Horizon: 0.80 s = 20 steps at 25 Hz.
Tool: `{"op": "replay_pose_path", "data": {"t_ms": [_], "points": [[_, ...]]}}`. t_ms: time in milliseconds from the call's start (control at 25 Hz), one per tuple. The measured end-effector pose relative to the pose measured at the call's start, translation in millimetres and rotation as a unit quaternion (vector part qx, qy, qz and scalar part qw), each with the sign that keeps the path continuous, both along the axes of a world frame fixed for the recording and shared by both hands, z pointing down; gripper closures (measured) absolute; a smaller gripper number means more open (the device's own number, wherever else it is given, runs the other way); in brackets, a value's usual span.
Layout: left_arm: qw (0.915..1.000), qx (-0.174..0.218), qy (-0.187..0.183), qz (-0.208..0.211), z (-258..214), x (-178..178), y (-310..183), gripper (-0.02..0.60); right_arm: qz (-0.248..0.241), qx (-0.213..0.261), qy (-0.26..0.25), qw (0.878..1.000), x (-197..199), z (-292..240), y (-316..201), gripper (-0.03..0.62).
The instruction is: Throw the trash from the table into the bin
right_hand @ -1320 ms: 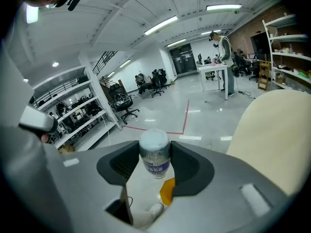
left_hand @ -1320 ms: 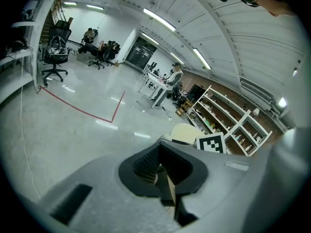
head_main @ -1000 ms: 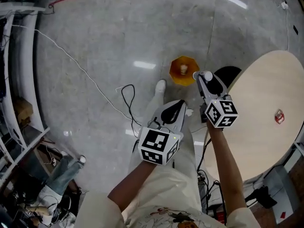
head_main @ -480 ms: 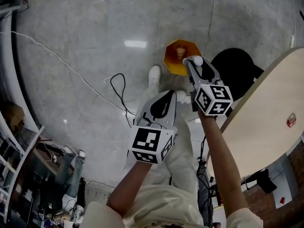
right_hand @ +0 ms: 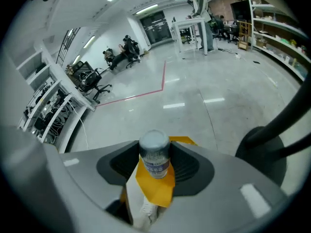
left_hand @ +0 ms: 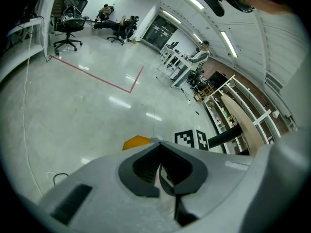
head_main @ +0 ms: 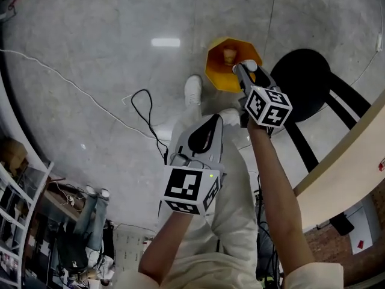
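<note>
I hold the small bottle point(right_hand: 154, 159) pinched in my right gripper point(head_main: 245, 68), lined up with the yellow bin point(head_main: 216, 78) for dropping, while my left gripper point(head_main: 215, 122) hangs pressed together, idle.

I count two claws: one left claw point(head_main: 212, 125) and one right claw point(head_main: 245, 71). There are two marker cubes, one on the left point(head_main: 187, 188) and one on the right point(head_main: 269, 107). I see one small bottle point(right_hand: 155, 155), one yellow paper point(right_hand: 155, 186) and one white crumpled piece point(right_hand: 142, 213). On the floor stands one yellow bin point(head_main: 212, 65) with one brownish item point(head_main: 229, 55) inside. To the right are one black round stool point(head_main: 304, 80) and one worktop point(head_main: 352, 155). Also one black cable point(head_main: 148, 91), one thin white cable point(head_main: 72, 83) and one white shoe point(head_main: 192, 89).
</note>
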<state>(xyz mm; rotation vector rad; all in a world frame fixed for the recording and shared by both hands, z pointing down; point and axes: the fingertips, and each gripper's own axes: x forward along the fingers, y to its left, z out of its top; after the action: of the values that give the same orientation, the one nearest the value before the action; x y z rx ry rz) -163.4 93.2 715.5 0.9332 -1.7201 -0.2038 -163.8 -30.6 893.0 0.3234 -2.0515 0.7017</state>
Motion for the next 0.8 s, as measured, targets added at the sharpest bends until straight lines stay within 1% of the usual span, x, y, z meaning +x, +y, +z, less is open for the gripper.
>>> {"op": "replay_pose_path", "data": {"t_ms": [80, 120, 280, 400, 560, 800], "points": [[1.0000, -0.002, 0.007, 0.001, 17.4, 4.6, 1.2, 0.575, 0.016, -0.008, 0.017, 1.000, 8.9, 31.7, 0.6, 0.387], [0.9999, -0.003, 0.010, 0.002, 25.1, 6.9, 1.9, 0.575, 0.014, -0.009, 0.025, 1.000, 12.3, 46.8, 2.5, 0.387], [0.9997, -0.006, 0.022, 0.004, 49.6, 12.6, 7.4, 0.575, -0.011, -0.012, 0.050, 0.999, 18.9, 97.0, 10.6, 0.387], [0.9996, -0.007, 0.027, 0.002, 61.0, 12.5, 10.9, 0.575, -0.027, -0.018, 0.065, 0.997, 18.1, 124.5, 11.4, 0.387], [0.9995, -0.010, 0.029, 0.009, 68.0, 11.7, 15.0, 0.575, -0.054, -0.017, 0.070, 0.996, 9.0, 139.3, 12.9, 0.387], [0.9994, -0.009, 0.030, 0.015, 69.0, 9.9, 11.7, 0.575, -0.067, -0.022, 0.065, 0.995, -3.8, 145.1, 11.3, 0.387]]}}
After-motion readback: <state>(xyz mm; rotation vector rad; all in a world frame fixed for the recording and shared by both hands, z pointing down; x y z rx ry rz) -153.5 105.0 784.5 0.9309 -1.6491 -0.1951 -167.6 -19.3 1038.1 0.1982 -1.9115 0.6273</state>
